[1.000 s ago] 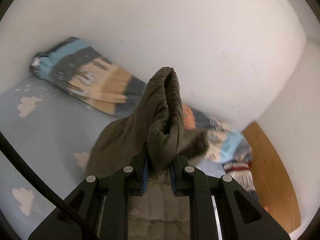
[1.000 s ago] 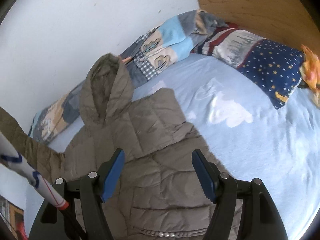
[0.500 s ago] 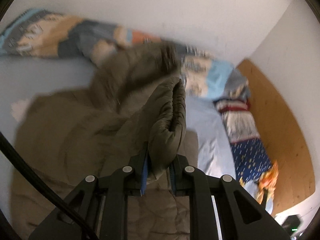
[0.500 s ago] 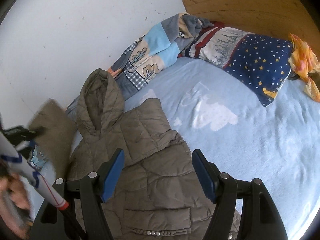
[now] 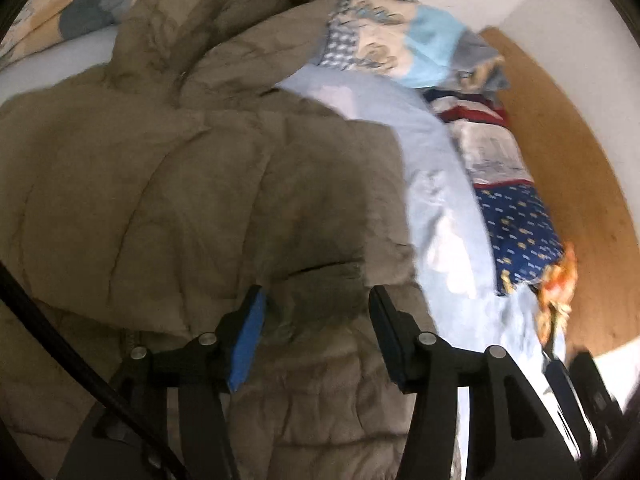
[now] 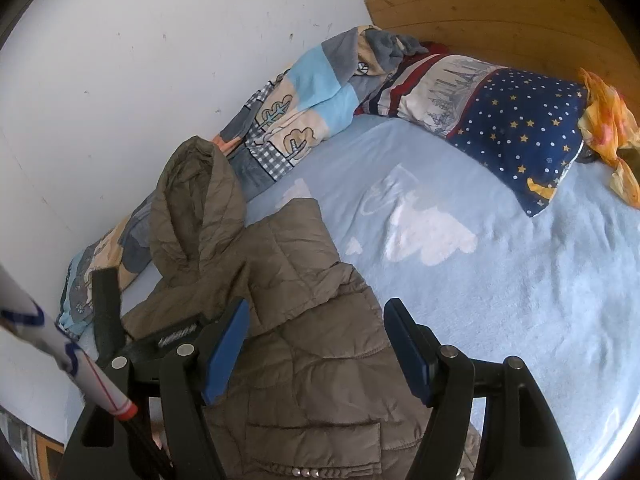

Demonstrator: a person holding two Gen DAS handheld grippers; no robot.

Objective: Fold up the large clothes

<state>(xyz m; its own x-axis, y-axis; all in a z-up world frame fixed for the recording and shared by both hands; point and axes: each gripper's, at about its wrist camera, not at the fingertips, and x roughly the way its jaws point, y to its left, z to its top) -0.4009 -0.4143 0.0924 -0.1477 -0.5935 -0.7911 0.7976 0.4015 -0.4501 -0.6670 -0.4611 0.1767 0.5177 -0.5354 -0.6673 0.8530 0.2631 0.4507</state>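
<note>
An olive-brown quilted hooded jacket (image 5: pixel 160 200) lies spread on the bed, its hood (image 6: pixel 196 208) toward the wall. One sleeve (image 5: pixel 320 208) lies folded across the jacket's body. Its cuff (image 5: pixel 320 284) rests between the blue pads of my left gripper (image 5: pixel 316 320), whose jaws are opening and no longer press on it. In the right wrist view my right gripper (image 6: pixel 316 340) hovers open just over the jacket (image 6: pixel 312 380), near its shoulder and upper front, with nothing gripped.
The bed has a light blue sheet (image 6: pixel 500 300) with white clouds. A patchwork duvet (image 6: pixel 304 108) is bunched along the white wall (image 6: pixel 120 80). A starry blue pillow (image 6: pixel 520 132) and an orange cloth (image 6: pixel 608 120) lie by the wooden headboard (image 6: pixel 500 12).
My left gripper swung down and across the jacket with the sleeve, laid it over the jacket's body, and its jaws parted from the cuff. The right gripper hardly moved.
</note>
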